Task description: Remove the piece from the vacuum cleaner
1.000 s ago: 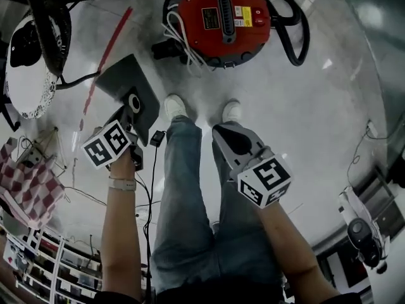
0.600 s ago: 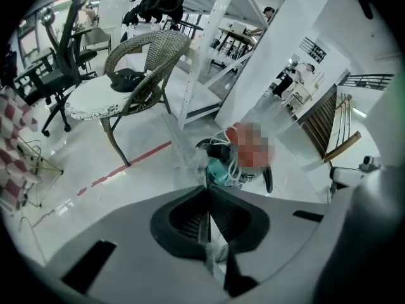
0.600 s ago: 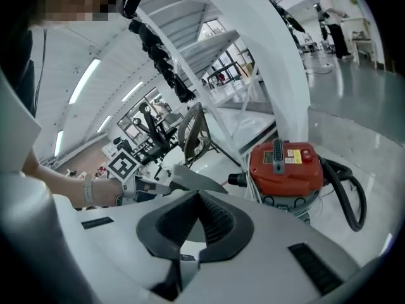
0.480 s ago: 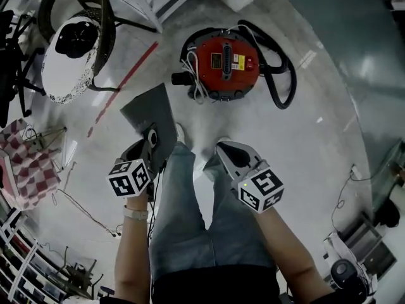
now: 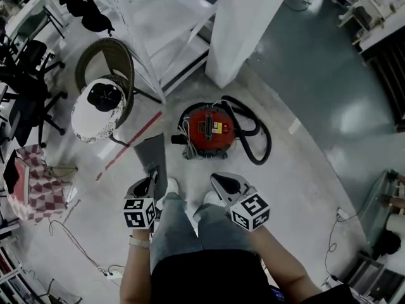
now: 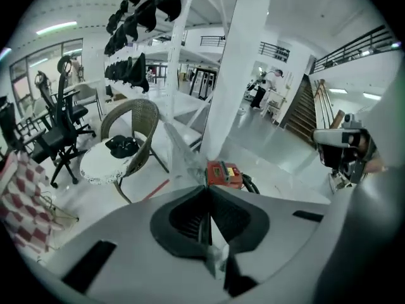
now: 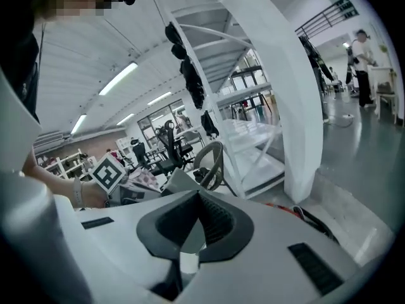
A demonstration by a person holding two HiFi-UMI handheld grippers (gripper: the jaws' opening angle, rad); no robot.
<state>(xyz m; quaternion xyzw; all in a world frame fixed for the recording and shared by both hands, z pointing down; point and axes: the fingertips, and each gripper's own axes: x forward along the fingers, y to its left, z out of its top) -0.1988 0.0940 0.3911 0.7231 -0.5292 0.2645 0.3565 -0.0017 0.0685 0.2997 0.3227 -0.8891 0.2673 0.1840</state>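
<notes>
The red vacuum cleaner (image 5: pixel 209 130) sits on the grey floor ahead of the person's feet, its black hose (image 5: pixel 255 140) curling to its right; it also shows small past the jaws as the vacuum cleaner (image 6: pixel 223 174). My left gripper (image 5: pixel 152 181) is shut on a flat dark-grey piece (image 5: pixel 154 156) that stands up off the floor, apart from the vacuum. Seen edge-on, the piece (image 6: pixel 183 160) is pinched in the left gripper (image 6: pixel 207 215). My right gripper (image 5: pixel 218 179) hangs shut and empty over the right shoe; the right gripper (image 7: pixel 197 214) sees the piece (image 7: pixel 178 181) at its left.
A wicker chair (image 5: pixel 104 100) with a white cushion and black cap stands to the left. A white pillar (image 5: pixel 243 24) and white shelving frame (image 5: pixel 168 37) rise behind the vacuum. A red-checked bag (image 5: pixel 38 182), office chairs, a red floor line (image 5: pixel 130 145) and loose cables lie at the left.
The view has pulled up and back: the vacuum cleaner looks much smaller and farther off. The left gripper keeps hold of the grey piece, drawn in closer to the legs.
</notes>
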